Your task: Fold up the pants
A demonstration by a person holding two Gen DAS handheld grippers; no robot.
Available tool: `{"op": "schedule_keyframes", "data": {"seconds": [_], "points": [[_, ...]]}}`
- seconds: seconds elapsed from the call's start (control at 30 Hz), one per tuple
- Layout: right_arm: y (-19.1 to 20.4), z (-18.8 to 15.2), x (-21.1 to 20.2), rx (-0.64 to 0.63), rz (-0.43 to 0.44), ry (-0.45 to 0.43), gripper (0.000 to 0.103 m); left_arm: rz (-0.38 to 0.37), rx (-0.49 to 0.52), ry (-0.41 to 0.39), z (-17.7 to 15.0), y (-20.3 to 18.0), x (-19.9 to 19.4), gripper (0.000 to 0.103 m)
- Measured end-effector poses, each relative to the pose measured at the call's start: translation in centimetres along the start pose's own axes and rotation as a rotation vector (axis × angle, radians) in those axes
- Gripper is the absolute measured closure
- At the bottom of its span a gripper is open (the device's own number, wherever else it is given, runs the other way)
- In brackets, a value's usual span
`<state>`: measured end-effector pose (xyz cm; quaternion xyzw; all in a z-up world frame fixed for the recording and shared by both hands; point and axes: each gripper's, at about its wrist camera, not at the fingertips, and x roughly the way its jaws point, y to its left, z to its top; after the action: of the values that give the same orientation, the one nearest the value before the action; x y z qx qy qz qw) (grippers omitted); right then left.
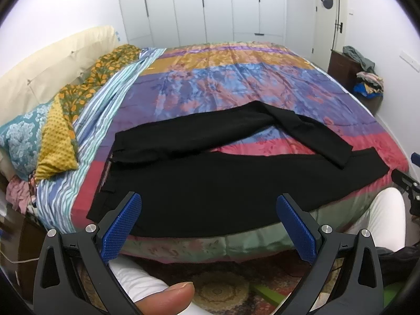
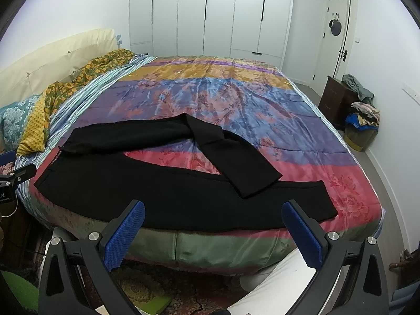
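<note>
Black pants [image 1: 210, 183] are lying spread across the near part of the bed [image 1: 236, 78], on its shiny striped floral cover. The waistband is sitting at the left and the legs are running to the right. The near leg is lying flat along the near edge of the bed, while the far leg is bending back on itself, its cuff end crossing over onto the near leg at the right.

On the floor at the far right, a basket [image 2: 359, 136] is holding a heap of mixed clothes, beside a dark wooden cabinet [image 2: 336, 99] with a grey garment draped on top.

Patterned pillows [image 1: 23, 141] and a cream headboard [image 1: 52, 63] are lining the left side of the bed; white wardrobe doors [image 2: 210, 13] are filling the far wall, with a white door [image 2: 338, 36] at the right.

The left gripper [image 1: 210, 204] and right gripper [image 2: 215, 212] are both hovering in front of the near edge of the bed, jaws spread wide apart, gripping nothing.
</note>
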<state>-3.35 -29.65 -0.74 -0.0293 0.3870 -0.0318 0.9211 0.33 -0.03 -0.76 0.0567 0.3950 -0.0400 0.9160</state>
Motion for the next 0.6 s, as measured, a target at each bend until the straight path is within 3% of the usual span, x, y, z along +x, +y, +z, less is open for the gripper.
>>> {"op": "schedule_keyframes", "data": {"seconds": [0.6], "points": [[0.11,0.00,-0.16,0.004,0.008,-0.011,0.000,-0.010,0.022,0.002,0.11,-0.54,-0.53,0.000]]}}
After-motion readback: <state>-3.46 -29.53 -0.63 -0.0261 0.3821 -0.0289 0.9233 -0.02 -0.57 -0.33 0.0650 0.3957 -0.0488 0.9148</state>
